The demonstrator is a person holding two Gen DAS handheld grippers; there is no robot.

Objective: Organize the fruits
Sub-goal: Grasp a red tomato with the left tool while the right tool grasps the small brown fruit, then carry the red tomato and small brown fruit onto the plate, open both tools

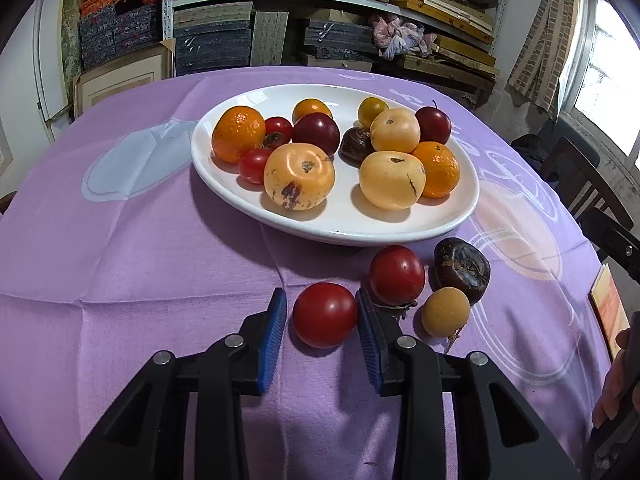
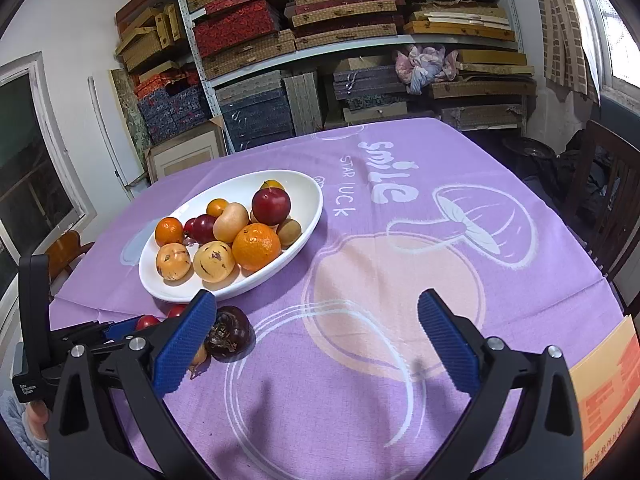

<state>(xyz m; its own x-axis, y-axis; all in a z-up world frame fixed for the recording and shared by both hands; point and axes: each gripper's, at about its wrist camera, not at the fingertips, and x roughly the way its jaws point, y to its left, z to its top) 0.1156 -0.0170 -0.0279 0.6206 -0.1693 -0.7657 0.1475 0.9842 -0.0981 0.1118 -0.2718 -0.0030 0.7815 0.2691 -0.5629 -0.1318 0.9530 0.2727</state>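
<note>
Your left claw point(image 1: 322, 314) has its pads either side of a red tomato point(image 1: 325, 315) on the purple surface point(image 1: 140, 264), barely touching it, plate point(image 1: 340, 228) straight ahead, while your right claw point(image 2: 316, 324) gapes wide over nothing.

Purple printed tablecloth point(image 2: 360, 240), shelves of stacked boxes point(image 2: 344, 20), dark wooden chair point(image 2: 608, 200), crumpled cloth point(image 2: 424, 64)

Loose fruits point(image 1: 462, 266) crowd plate's point(image 1: 460, 216) near rim; cloth point(image 2: 400, 360) rightward open
</note>
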